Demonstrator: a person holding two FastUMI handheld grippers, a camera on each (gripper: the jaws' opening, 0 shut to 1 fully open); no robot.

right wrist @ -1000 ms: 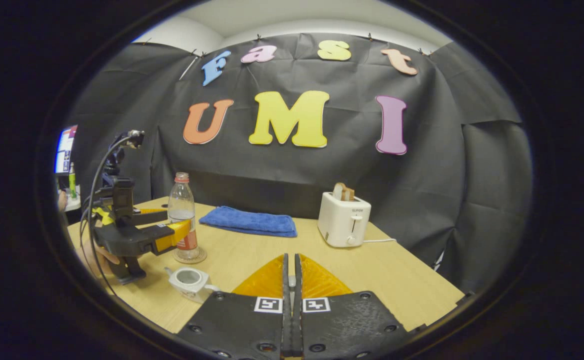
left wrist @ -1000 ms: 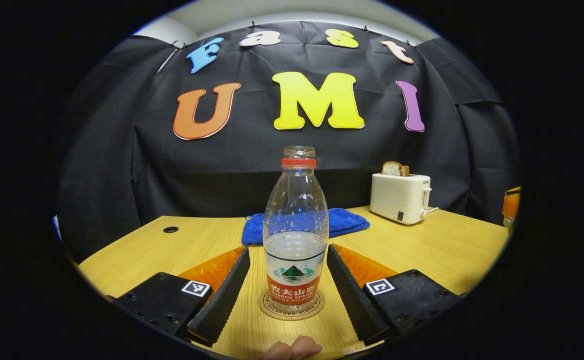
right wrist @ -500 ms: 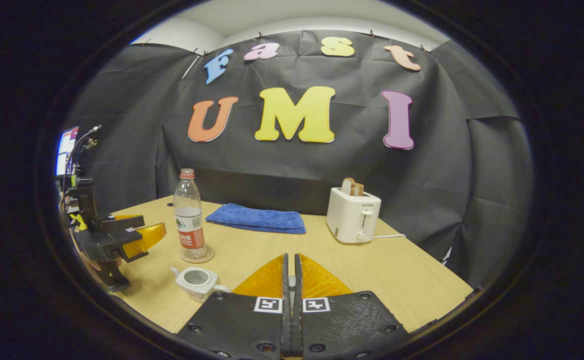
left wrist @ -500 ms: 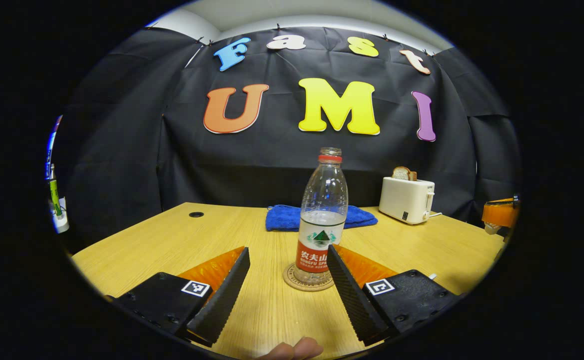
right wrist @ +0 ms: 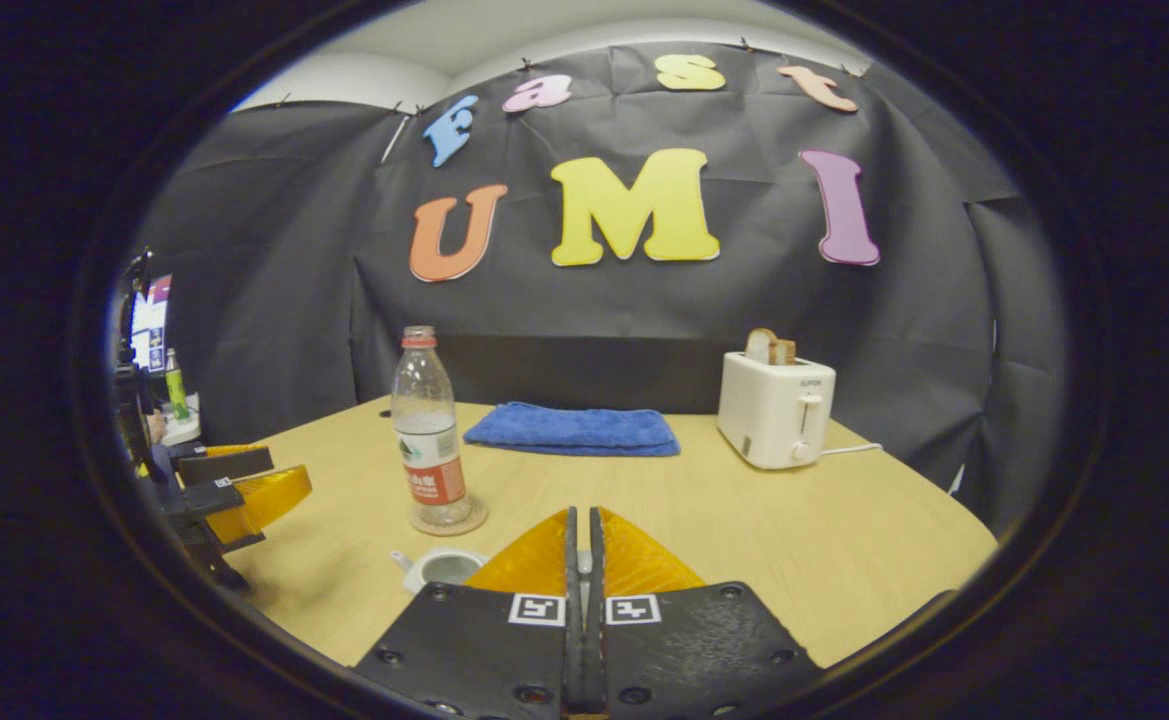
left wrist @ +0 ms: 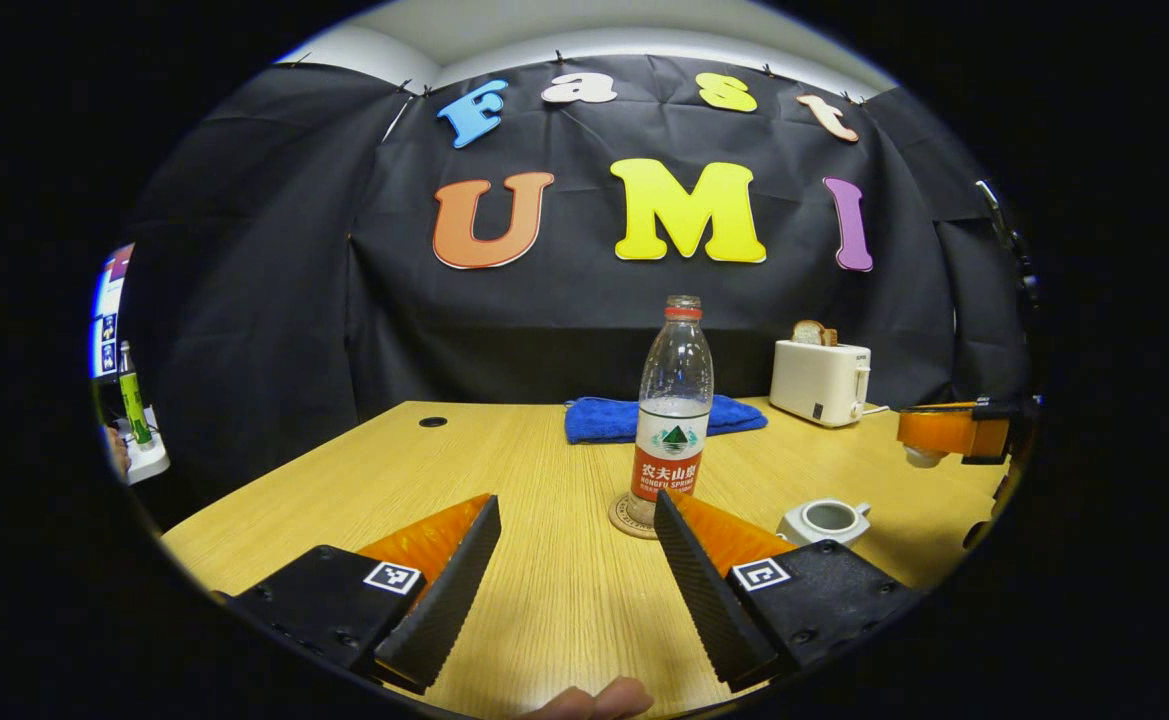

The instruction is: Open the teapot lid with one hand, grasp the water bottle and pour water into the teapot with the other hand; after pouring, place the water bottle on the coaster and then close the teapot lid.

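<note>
A clear water bottle (left wrist: 674,420) with a red label and no cap stands upright on a round coaster (left wrist: 626,520), part full. My left gripper (left wrist: 576,505) is open and empty, a short way in front of the bottle. To the right sits the white teapot (left wrist: 824,520), open at the top. Above it hangs my right gripper (left wrist: 906,436), shut, with the small white lid (left wrist: 921,458) under its tips. In the right gripper view the bottle (right wrist: 429,440), coaster (right wrist: 464,520) and teapot (right wrist: 444,567) lie ahead left of my shut right gripper (right wrist: 581,515), and the left gripper (right wrist: 284,472) is at far left.
A folded blue towel (left wrist: 664,418) lies behind the bottle. A white toaster (left wrist: 822,382) with bread in it stands at the back right, its cord trailing on the wooden table (left wrist: 504,470). A cable hole (left wrist: 433,422) is at the back left.
My left gripper has drawn back from the bottle, which stays on the coaster; its fingers stay open. The right gripper has swung closer over the teapot.
</note>
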